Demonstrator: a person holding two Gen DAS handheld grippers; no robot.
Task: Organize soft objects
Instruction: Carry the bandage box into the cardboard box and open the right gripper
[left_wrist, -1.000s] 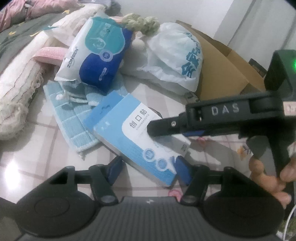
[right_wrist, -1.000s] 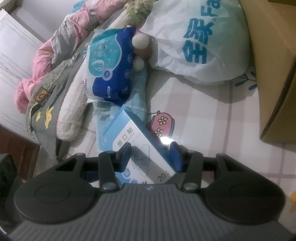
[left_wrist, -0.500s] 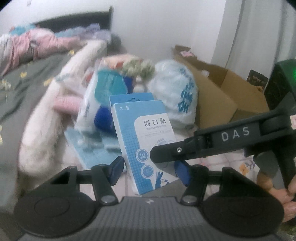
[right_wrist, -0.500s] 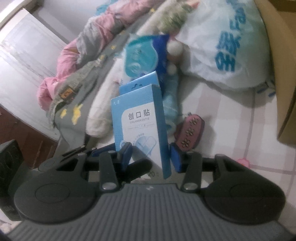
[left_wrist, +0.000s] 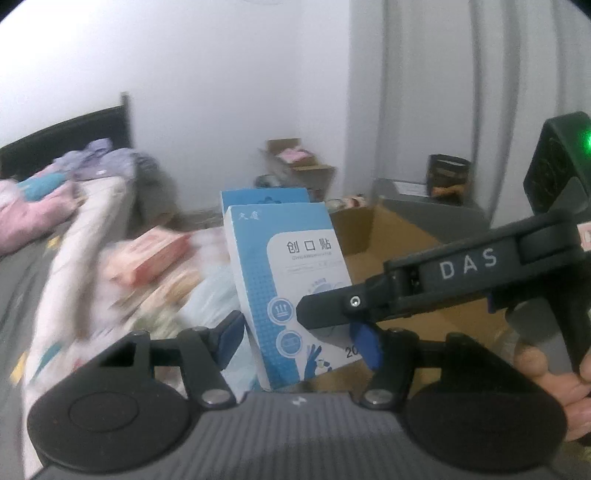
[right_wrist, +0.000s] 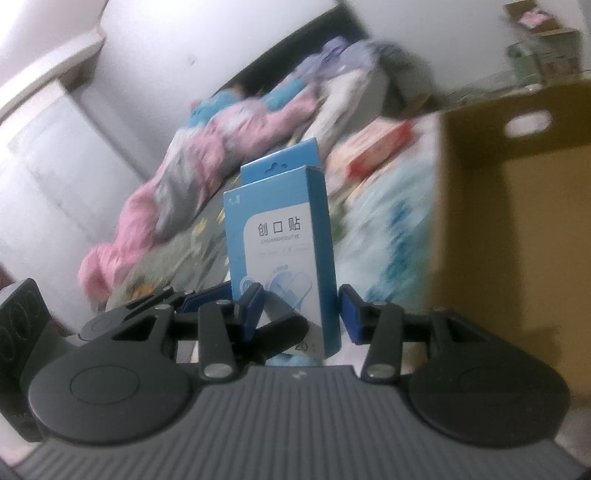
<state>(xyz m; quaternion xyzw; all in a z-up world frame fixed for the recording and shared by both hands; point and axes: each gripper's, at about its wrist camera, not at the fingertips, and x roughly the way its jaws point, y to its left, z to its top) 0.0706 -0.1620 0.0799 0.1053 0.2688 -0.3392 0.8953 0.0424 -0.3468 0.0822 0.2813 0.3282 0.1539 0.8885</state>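
1. At the far left, the bed (left_wrist: 22, 280) is being covered by rumpled pink bedding (right_wrist: 192, 166). Both are being blurred in the two wrist views.
2. Just right of that, a red-and-white pack (left_wrist: 147, 254) is being shown lying among pale soft things; their details cannot be told.
3. In the middle, the blue and white box (left_wrist: 280, 258) is being held upright in the air, above the soft things and in front of the carton, with its printed face turned toward the cameras.
4. The box is being flanked by the pads of the left hand-held gripper (left_wrist: 298, 334), one at each narrow edge. Its jaws are opening slightly, with the box between them.
5. The box is being clamped by the right hand-held gripper (right_wrist: 301, 312), one finger being laid across its printed front and the other sitting behind it.
6. To the right, an open brown cardboard carton (right_wrist: 517, 221) is being shown just beside the box.
7. At the far right, the handle of the right hand-held gripper is being gripped by a person's hand (left_wrist: 554, 376).
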